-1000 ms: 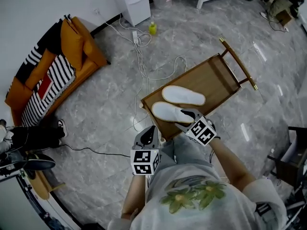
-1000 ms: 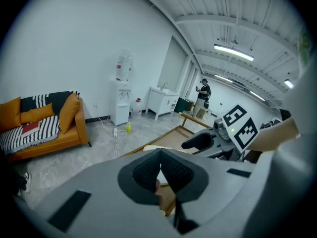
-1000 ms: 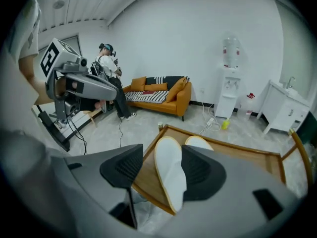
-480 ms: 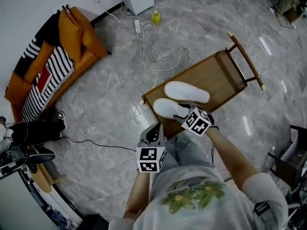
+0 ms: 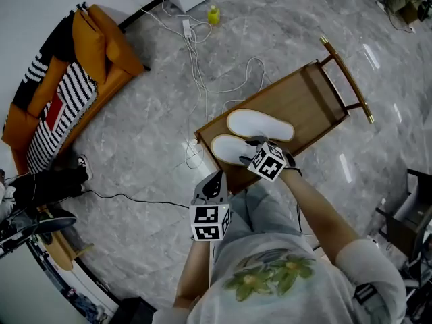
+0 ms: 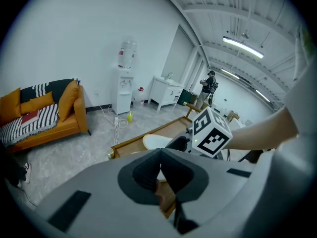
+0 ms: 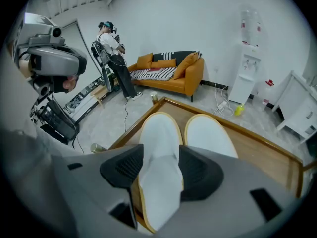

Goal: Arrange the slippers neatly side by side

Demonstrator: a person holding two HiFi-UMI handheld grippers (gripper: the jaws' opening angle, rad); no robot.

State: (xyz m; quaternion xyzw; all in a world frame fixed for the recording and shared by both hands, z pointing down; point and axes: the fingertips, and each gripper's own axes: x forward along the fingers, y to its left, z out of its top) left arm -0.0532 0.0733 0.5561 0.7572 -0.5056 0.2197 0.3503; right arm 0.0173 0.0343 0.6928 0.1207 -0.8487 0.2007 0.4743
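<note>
Two white slippers lie side by side on a low wooden tray table (image 5: pixel 307 100). The far slipper (image 5: pixel 260 125) lies free. My right gripper (image 5: pixel 252 148) is shut on the near slipper (image 5: pixel 229 149) at the end closest to me. In the right gripper view the jaws clamp that near slipper (image 7: pixel 158 133) from both sides, with the far slipper (image 7: pixel 210 135) just to its right. My left gripper (image 5: pixel 209 189) hovers off the tray's near corner. Its jaws are shut with nothing between them, as seen in the left gripper (image 6: pixel 159 168) view.
White cables (image 5: pixel 201 73) and a yellow bottle (image 5: pixel 213 15) lie on the grey floor left of the tray. An orange sofa (image 5: pixel 88 66) stands along the wall. A person (image 7: pixel 115 58) stands beyond it. A brass handle rail (image 5: pixel 345 79) ends the tray's far side.
My right gripper has slid farther in over the near slipper, toward the tray. The left gripper has kept its place beside the tray corner.
</note>
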